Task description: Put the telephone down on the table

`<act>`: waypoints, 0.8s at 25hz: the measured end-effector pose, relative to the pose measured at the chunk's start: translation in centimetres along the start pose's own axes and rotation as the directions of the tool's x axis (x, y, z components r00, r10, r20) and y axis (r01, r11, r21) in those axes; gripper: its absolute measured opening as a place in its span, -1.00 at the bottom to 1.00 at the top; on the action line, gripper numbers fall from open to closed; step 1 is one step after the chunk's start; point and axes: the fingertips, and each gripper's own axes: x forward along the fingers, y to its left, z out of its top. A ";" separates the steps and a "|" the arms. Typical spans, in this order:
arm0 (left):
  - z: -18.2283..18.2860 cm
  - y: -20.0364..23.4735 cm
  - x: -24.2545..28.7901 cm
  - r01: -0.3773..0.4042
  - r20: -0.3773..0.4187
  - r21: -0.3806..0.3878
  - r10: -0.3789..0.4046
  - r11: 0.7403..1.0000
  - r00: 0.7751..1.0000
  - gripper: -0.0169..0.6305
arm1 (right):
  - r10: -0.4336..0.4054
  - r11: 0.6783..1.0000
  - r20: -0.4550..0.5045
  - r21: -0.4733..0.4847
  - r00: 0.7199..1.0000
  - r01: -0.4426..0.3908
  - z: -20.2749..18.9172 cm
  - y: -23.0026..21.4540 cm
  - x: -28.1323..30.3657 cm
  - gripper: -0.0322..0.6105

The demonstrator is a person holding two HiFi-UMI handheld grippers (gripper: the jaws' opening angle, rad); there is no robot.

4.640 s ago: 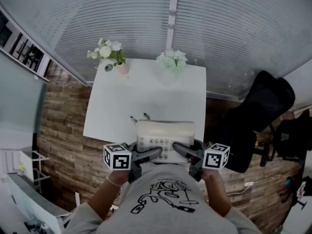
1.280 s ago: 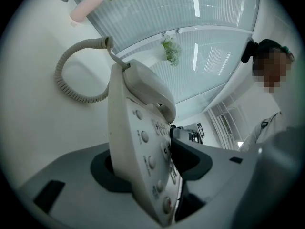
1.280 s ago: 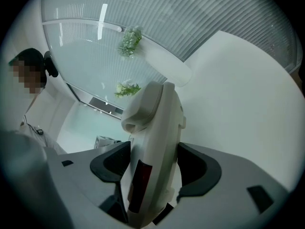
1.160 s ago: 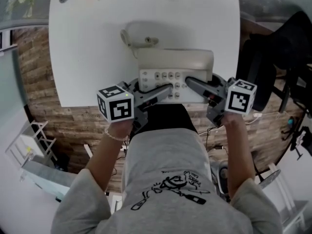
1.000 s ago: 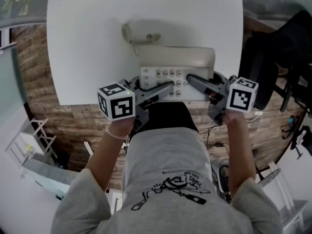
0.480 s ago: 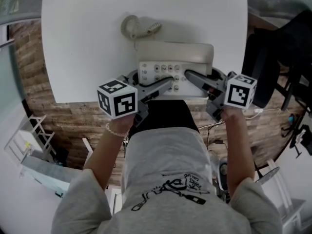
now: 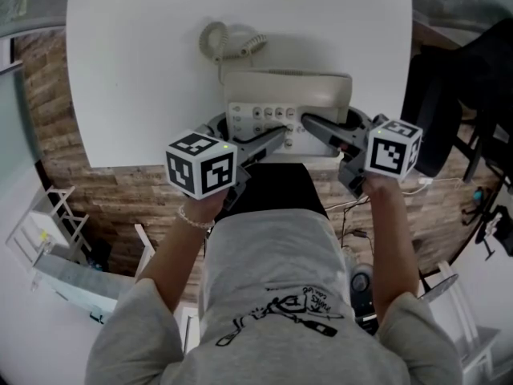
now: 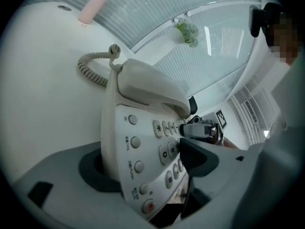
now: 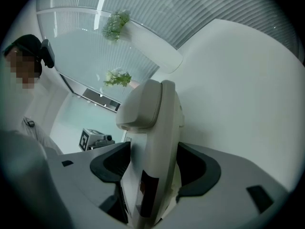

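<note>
We note the beige telephone [image 7: 284, 95] at the white table's [image 7: 144, 70] near edge. The left gripper's [image 7: 272, 139] jaws have just been opening and stand loose around the phone. The right gripper [image 7: 314, 127] clamps its right side.

The left hand-held gripper's [image 8: 143, 155] jaws have just been opening, with the keypad end of the beige telephone [image 8: 119, 142] between them. Its handset [image 8: 147, 87] lies cradled. The coiled cord [image 8: 93, 70] curls on the white counter [image 8: 38, 109], and a pink vase [image 8: 89, 9] stands farther back.

At near edge of worktop [image 7: 136, 79]: telephone [image 7: 258, 115], handset [image 7: 284, 87] across its far side. Just behind, toward the left, on worktop: coiled cord [image 7: 231, 43].
</note>
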 end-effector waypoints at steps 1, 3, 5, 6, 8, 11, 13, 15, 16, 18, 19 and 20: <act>0.0 0.1 0.0 -0.010 -0.003 0.002 0.010 1.000 1.000 0.18 | 0.001 1.000 0.001 0.005 1.000 -0.001 0.0 -0.1 0.0 0.07; 0.1 0.2 0.0 -0.030 -0.010 0.005 0.030 1.000 1.000 0.20 | 0.000 1.000 0.004 0.007 1.000 0.000 0.0 -0.2 0.1 0.07; 0.0 0.3 0.1 -0.048 -0.016 0.008 0.048 0.999 0.999 0.21 | -0.005 1.000 0.005 0.003 1.000 0.005 0.0 -0.3 0.1 0.07; -0.1 0.3 0.1 -0.057 -0.019 0.007 0.057 0.998 0.998 0.22 | -0.006 1.000 0.005 0.004 1.000 0.006 0.0 -0.3 0.1 0.07; 0.0 0.5 0.2 -0.079 -0.021 0.006 0.080 0.997 0.997 0.23 | -0.009 1.000 0.005 0.005 1.000 0.009 0.1 -0.4 0.2 0.07; 0.2 0.8 0.0 -0.127 -0.019 0.016 0.127 0.992 0.992 0.27 | -0.024 1.000 0.003 -0.003 1.000 0.024 0.5 -0.5 0.3 0.07; 0.4 1.0 -0.1 -0.157 -0.021 0.030 0.158 0.987 0.987 0.30 | -0.032 0.999 0.003 0.000 0.999 0.032 0.4 -0.6 0.4 0.07; 0.3 1.2 -0.2 -0.179 -0.027 0.038 0.180 0.983 0.983 0.32 | -0.039 0.999 0.003 0.001 0.999 0.039 0.3 -0.7 0.4 0.07; 0.2 1.3 -0.2 -0.188 -0.030 0.041 0.189 0.981 0.981 0.33 | -0.043 0.999 0.002 0.002 0.999 0.043 0.3 -0.8 0.4 0.07; 0.2 1.5 -0.2 -0.203 -0.034 0.044 0.205 0.978 0.978 0.35 | -0.050 0.999 -0.001 0.004 0.999 0.050 0.2 -0.9 0.4 0.07; 0.1 1.5 -0.2 -0.208 -0.034 0.045 0.209 0.977 0.977 0.36 | -0.053 0.999 -0.002 0.006 0.999 0.053 0.1 -0.9 0.5 0.07; 0.1 1.6 -0.3 -0.211 -0.034 0.045 0.212 0.976 0.977 0.36 | -0.056 0.998 -0.003 0.008 0.998 0.056 0.1 -0.9 0.5 0.07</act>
